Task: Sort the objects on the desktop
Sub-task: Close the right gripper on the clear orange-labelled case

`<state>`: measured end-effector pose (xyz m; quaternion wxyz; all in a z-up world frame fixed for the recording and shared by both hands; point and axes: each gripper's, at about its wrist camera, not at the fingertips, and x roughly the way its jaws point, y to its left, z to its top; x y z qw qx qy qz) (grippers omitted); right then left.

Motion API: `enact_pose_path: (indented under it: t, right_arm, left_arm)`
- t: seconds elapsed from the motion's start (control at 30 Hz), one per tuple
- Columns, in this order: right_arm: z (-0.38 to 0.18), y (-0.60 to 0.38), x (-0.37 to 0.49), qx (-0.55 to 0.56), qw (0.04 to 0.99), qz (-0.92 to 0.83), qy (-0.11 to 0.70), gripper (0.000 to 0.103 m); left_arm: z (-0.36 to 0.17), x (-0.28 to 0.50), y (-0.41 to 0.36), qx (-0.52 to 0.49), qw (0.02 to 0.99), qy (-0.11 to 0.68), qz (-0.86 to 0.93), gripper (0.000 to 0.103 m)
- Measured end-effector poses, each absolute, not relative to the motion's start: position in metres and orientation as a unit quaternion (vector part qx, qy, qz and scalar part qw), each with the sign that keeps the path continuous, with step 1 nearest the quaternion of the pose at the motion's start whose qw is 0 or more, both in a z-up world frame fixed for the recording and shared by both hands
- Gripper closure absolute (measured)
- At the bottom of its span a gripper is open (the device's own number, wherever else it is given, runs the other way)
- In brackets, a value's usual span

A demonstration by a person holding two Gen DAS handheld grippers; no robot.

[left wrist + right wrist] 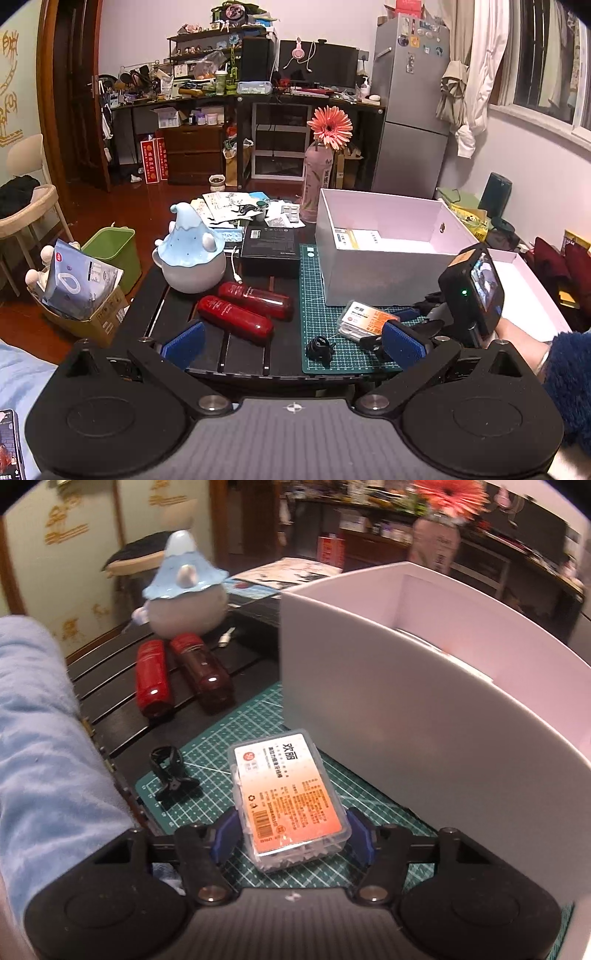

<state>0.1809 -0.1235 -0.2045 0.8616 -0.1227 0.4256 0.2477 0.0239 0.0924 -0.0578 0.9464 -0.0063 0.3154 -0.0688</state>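
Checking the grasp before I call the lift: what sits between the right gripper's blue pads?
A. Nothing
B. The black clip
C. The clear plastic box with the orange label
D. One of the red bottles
C: in the right wrist view the clear plastic box lies on the green cutting mat with the right gripper pads against its two long sides.

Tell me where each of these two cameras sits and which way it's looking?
Left wrist: on the left tool, looking across the table toward the white box; its blue pads, a sleeve show.
Right wrist: on the right tool, angled down at the clear plastic case between its pads.
Shared: case, box, red bottles, black clip.
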Motion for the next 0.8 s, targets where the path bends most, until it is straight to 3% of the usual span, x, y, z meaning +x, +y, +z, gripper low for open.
enact_pose_path:
  t: [0.5,0.7,0.8]
  right_arm:
    - [-0.200,-0.130,0.167,-0.096,0.865,0.218,0.441,0.043]
    - [-0.193,-0.129,0.167,-0.092,0.875,0.231,0.415,0.029]
    - [-0.193,-0.125,0.170,-0.095,0.874,0.241,0.411,0.028]
  left_arm:
    - [-0.057,0.022,0.090,0.001,0.948,0.312,-0.066,0.000]
    - [-0.058,0.022,0.090,0.001,0.947,0.313,-0.067,0.000]
    - [-0.058,0.023,0.091,0.001,0.947,0.314,-0.067,0.000]
